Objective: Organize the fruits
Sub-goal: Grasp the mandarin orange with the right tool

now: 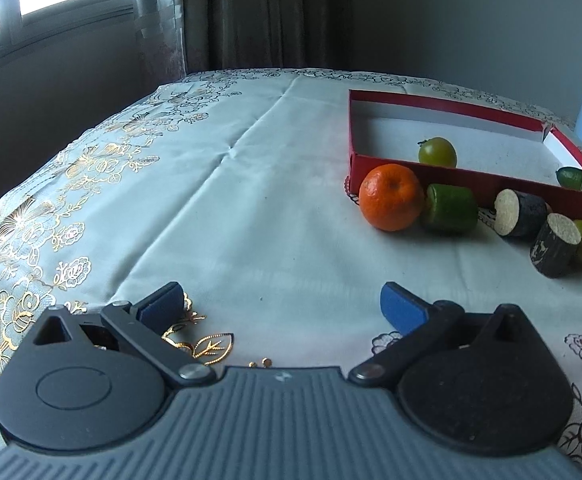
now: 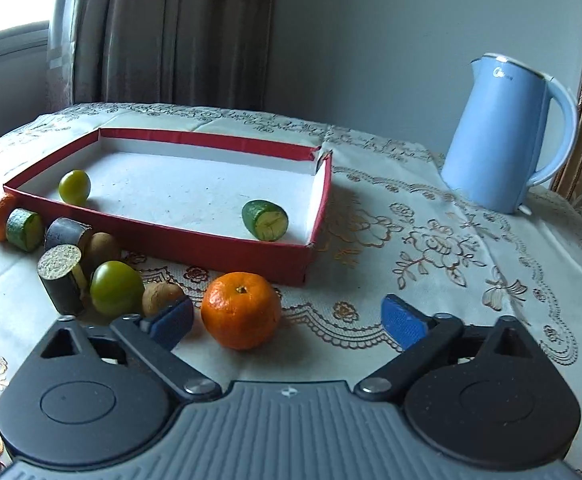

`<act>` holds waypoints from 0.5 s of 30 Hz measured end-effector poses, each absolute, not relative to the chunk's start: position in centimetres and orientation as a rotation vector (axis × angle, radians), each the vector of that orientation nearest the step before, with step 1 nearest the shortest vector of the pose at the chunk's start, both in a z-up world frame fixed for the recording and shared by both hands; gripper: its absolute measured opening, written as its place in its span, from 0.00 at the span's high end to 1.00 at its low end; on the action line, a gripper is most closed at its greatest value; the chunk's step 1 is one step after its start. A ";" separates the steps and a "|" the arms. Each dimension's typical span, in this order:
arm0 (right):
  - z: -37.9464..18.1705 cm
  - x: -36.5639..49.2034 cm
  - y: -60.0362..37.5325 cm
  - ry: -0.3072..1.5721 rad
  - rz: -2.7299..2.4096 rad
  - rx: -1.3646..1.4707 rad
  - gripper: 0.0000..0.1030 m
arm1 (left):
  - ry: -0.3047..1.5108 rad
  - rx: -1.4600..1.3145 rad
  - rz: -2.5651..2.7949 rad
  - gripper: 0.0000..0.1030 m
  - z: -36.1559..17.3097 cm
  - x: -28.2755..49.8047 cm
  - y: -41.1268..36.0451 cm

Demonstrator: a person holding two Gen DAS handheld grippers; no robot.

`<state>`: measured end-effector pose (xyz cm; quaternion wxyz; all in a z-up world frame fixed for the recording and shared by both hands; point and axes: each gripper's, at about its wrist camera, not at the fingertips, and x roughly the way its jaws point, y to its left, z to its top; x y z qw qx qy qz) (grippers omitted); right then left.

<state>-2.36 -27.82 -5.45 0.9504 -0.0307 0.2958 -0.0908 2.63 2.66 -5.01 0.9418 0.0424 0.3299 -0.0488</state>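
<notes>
**On the embroidered tablecloth, fruit waits outside the red box**

On the tablecloth (image 2: 431, 240), the right gripper (image 2: 287, 320) hovers with fingers spread wide, a mandarin (image 2: 241, 310) sitting between them, just beside the left pad, nothing clamped. The red box (image 2: 211, 246) holds a green tomato (image 2: 74, 187) and a cut cucumber piece (image 2: 265, 220). More produce crowds its near-left wall. The left gripper (image 1: 281, 306) gapes over bare cloth. A blue kettle (image 2: 507, 132) stands off right.
</notes>
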 end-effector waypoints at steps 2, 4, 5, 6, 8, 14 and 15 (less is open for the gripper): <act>-5.5 -1.9 -28.1 0.616 -0.168 -0.037 0.12 | 0.671 0.088 -0.097 0.00 -5.0 2.6 2.6; -5.6 -1.7 -28.2 0.623 -0.159 -0.021 0.14 | 0.672 0.086 -0.098 0.00 -5.0 2.6 2.6; -5.6 -1.6 -28.3 0.625 -0.154 -0.019 0.15 | 0.672 0.086 -0.098 0.00 -5.0 2.6 2.6; -5.6 -1.5 -28.2 0.629 -0.148 -0.017 0.18 | 0.671 0.086 -0.097 0.00 -5.0 2.6 2.6; -5.9 -1.3 -28.1 0.644 -0.140 -0.017 0.23 | 0.670 0.088 -0.095 0.00 -5.1 2.6 2.6; -6.1 -0.9 -28.0 0.660 -0.090 0.007 0.40 | 0.670 0.088 -0.094 0.00 -5.1 2.5 2.5; -6.0 -0.9 -27.8 0.658 -0.088 0.005 0.45 | 0.669 0.088 -0.094 0.00 -5.1 2.5 2.5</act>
